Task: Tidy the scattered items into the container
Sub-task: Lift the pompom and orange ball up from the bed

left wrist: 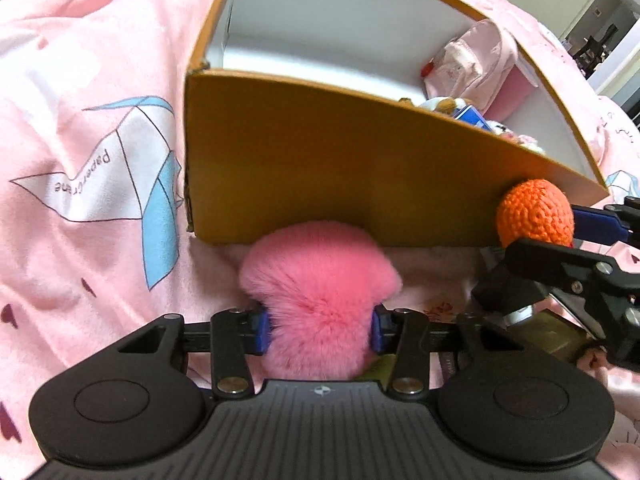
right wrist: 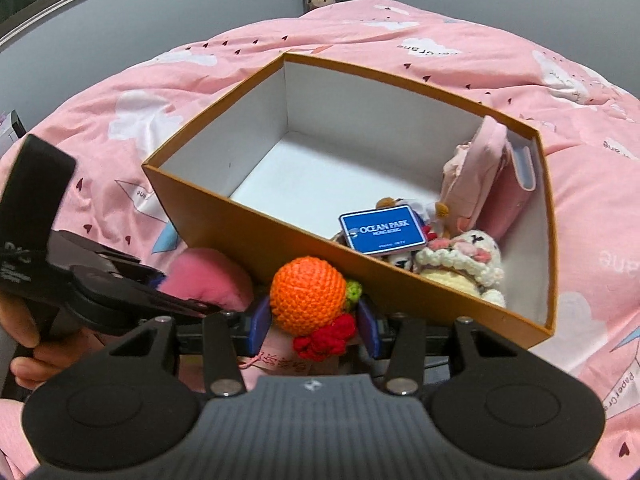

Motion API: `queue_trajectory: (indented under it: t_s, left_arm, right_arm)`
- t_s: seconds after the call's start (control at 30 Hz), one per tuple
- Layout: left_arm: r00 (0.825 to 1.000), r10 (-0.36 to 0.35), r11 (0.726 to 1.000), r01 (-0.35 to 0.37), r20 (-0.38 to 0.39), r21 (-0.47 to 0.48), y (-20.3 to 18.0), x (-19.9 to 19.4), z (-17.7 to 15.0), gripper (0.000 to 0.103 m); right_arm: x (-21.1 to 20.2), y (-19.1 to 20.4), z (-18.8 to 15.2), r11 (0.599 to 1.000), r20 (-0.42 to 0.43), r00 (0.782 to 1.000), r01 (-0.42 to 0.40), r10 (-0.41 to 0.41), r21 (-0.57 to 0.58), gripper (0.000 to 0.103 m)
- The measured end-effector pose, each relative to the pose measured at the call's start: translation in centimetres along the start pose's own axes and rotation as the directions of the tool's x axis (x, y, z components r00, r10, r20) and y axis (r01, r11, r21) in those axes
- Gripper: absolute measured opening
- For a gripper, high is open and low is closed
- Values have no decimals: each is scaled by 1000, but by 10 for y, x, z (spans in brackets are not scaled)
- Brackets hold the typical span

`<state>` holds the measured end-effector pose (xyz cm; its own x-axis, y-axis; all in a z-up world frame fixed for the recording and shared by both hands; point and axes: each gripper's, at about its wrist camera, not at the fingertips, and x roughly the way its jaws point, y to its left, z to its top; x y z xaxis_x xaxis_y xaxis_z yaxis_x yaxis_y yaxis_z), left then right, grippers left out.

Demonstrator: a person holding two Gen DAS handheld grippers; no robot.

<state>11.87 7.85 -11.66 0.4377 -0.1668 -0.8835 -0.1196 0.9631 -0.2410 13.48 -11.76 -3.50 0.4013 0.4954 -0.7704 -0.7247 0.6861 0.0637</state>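
Beside cardboard box [left wrist: 320, 168], fluffy pompom [left wrist: 320, 292], crocheted orange [right wrist: 307, 294].

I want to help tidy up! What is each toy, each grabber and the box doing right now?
pink fluffy toy: on the bedspread outside the box, squeezed between the left gripper's pads.
left gripper: shut on the pink fluffy toy.
orange crochet ball: held in front of the box wall, not in yet.
right gripper: shut on the orange crochet ball.
box: open, no lid, partly filled.
blue tag: inside, on top of the toys.
cream crochet doll: inside, lying in a corner.
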Motion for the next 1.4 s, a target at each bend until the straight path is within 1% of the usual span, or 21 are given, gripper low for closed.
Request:
queue_trajectory:
  t_s: [0.27, 0.4, 0.53, 0.63, 0.77, 0.93, 1.13, 1.2, 1.27, 1.3, 1.4]
  left_arm:
    - [997, -17, 1000, 15, 75, 23, -5, -31, -3, 50]
    - [993, -23, 999, 18, 114, 45, -8, -53, -9, 50]
    - [987, -30, 997, 19, 158, 73, -14, -75, -12, 50]
    - [981, -54, 996, 38, 189, 86, -18, -92, -11, 50]
    - [965, -94, 991, 67, 246, 116, -27, -117, -2, 50]
    - [939, -142, 985, 101, 313, 143, -36, -139, 21, 50]
    - [906, -147, 980, 80, 397, 182, -44, -159, 56, 50]
    - [898, -153, 977, 75, 412, 200, -48, -161, 68, 50]
    - [900, -150, 976, 69, 408, 207, -51, -154, 82, 50]
    - [905, -147, 975, 65, 399, 211, -53, -149, 88, 50]
    - [929, -126, 976, 53, 347, 213, -59, -123, 105, 50]
  right_arm:
    - [-9, 0, -1, 1000, 32, 999, 12, -12, 3, 49]
    - [-17, 0, 0, 1000, 57, 998, 13, -13, 11, 49]
    - [-27, -3, 3, 999, 84, 996, -15, 12, 35, 49]
    - [-34, -5, 7, 998, 107, 994, -33, 28, 48, 49]
    - [-44, -8, 14, 998, 143, 989, -31, 24, 46, 49]
    - [-55, -17, 26, 997, 188, 982, -47, 36, 54, 49]
    - [-64, -33, 42, 996, 241, 970, -50, 29, 79, 49]
    - [-64, -38, 46, 995, 256, 967, -40, 16, 90, 49]
    - [-62, -43, 50, 994, 262, 965, -35, 7, 105, 49]
    - [-60, -46, 51, 993, 262, 965, -35, 4, 112, 49]
    - [-49, -53, 54, 992, 250, 968, -28, -3, 124, 49]
